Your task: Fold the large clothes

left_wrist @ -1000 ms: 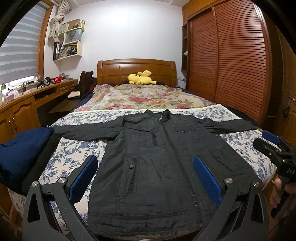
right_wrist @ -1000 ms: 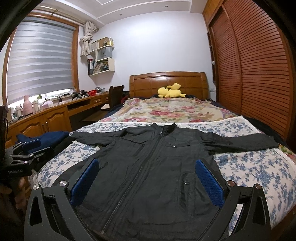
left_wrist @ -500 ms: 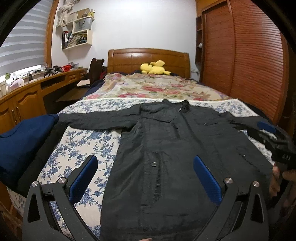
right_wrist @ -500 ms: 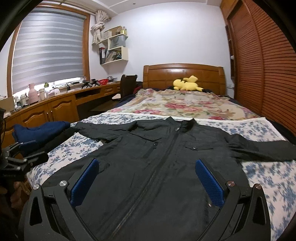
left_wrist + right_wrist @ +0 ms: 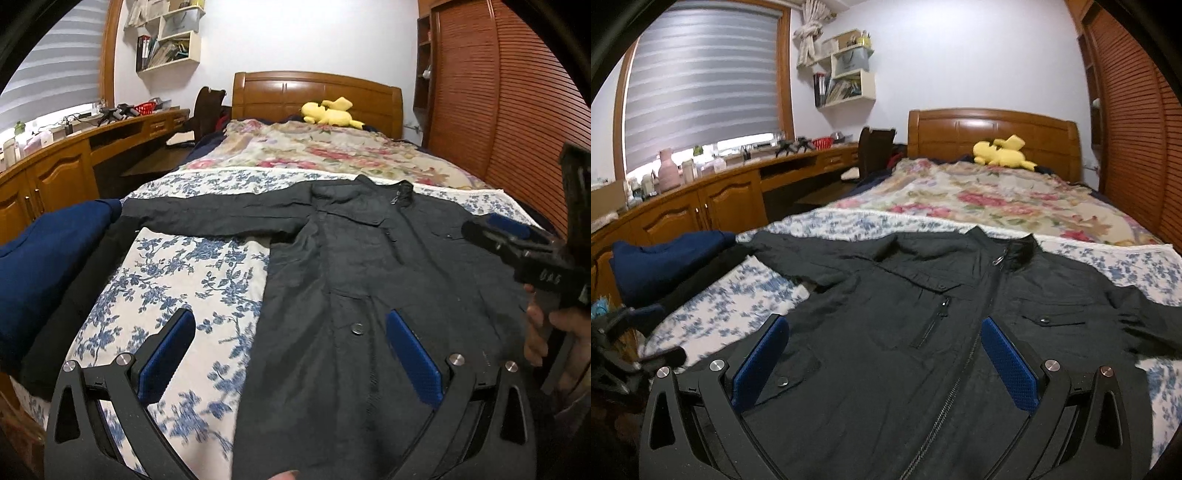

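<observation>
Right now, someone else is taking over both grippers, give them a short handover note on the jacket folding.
Left gripper: open, empty, low over the jacket's left edge near the hem.
Right gripper: open, empty, over the jacket's chest by the zipper.
Jacket lies face up, zipped, flat on the floral sheet, collar toward the headboard, both sleeves spread outward. A navy garment sits at the left sleeve's end.
Done: jacket laid out.
Left: all folds; nothing is gripped yet.

The black zip-front jacket lies flat, front up, sleeves spread, collar toward the headboard.
</observation>
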The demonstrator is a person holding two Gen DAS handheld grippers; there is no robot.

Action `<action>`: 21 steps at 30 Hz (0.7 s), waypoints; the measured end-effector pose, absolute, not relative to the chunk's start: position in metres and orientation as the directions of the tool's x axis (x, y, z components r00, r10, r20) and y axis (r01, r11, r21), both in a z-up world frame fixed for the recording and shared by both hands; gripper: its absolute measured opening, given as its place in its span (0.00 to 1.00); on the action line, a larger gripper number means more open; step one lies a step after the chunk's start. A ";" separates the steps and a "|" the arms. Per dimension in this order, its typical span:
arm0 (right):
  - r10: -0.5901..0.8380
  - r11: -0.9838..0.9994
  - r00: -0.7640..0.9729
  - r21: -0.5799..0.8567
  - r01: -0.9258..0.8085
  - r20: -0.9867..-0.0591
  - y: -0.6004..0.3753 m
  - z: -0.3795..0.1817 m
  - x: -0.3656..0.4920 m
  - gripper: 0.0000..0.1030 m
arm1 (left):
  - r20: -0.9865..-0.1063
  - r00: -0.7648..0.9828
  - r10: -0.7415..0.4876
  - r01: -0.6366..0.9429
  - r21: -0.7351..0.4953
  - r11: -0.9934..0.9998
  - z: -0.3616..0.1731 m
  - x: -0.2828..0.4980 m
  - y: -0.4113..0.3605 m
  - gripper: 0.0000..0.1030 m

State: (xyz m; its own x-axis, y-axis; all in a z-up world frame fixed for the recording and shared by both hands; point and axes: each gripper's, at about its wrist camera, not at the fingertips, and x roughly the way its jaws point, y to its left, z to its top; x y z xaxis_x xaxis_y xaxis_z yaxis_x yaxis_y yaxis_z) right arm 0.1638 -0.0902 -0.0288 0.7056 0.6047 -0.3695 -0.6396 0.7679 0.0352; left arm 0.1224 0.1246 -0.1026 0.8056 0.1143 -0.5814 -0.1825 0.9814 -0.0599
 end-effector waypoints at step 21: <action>0.565 0.763 0.644 0.029 -0.646 -0.517 -0.082 -0.065 0.199 1.00 | -0.707 0.705 0.061 -0.222 -0.139 0.965 -0.139 0.254 0.231 0.99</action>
State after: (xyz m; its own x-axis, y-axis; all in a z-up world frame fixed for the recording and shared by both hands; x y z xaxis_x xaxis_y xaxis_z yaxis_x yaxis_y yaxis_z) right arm 0.1991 -0.0823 -0.0652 0.6436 0.5646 -0.5168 -0.6459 0.7629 0.0291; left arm 0.2543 0.2310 -0.1389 0.7049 0.0607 -0.7067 -0.2223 0.9650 -0.1388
